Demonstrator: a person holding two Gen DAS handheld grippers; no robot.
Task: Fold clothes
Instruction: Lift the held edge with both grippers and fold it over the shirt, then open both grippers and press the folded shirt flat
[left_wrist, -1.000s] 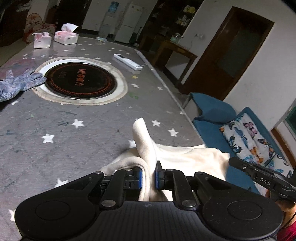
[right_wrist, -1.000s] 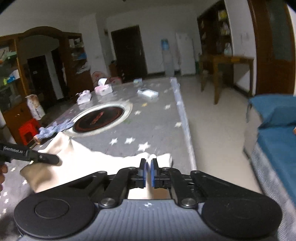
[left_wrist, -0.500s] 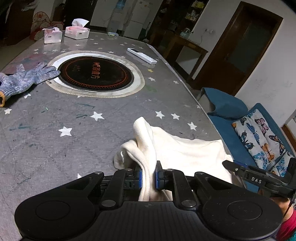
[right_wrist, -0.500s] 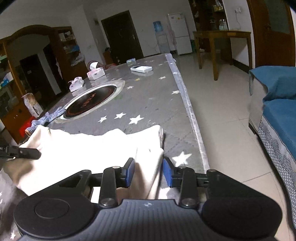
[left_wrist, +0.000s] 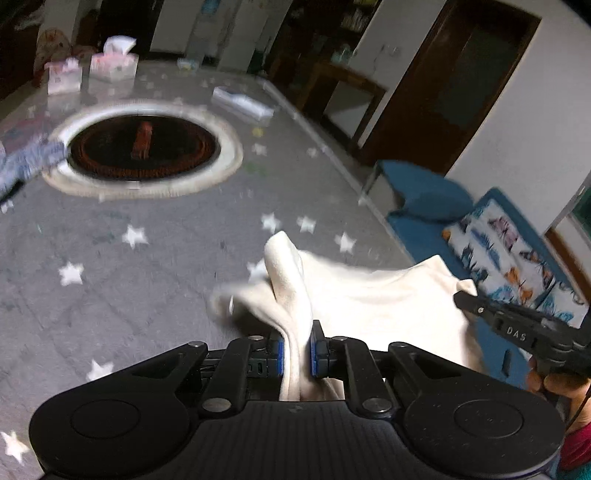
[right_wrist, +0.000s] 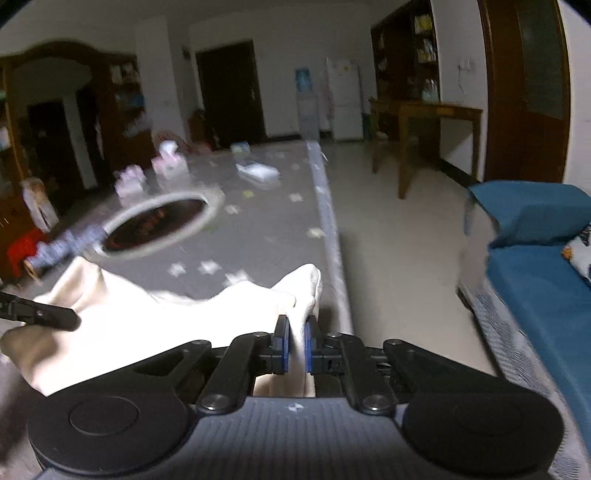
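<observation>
While both corners of the cream cloth (left_wrist: 388, 306) hang over the desk (left_wrist: 147, 266), left gripper (left_wrist: 296, 350) and right gripper (right_wrist: 294, 349) clenched on them, keep it taut and lower evenly.

A home's living and dining room is showing here: a star-patterned table (left_wrist: 155, 266) holding tissue boxes (left_wrist: 114, 66), a blue sofa (right_wrist: 543, 280) carrying a butterfly cushion (left_wrist: 509, 254), a fridge (right_wrist: 343, 99) and water dispenser (right_wrist: 306, 99) standing behind.
</observation>
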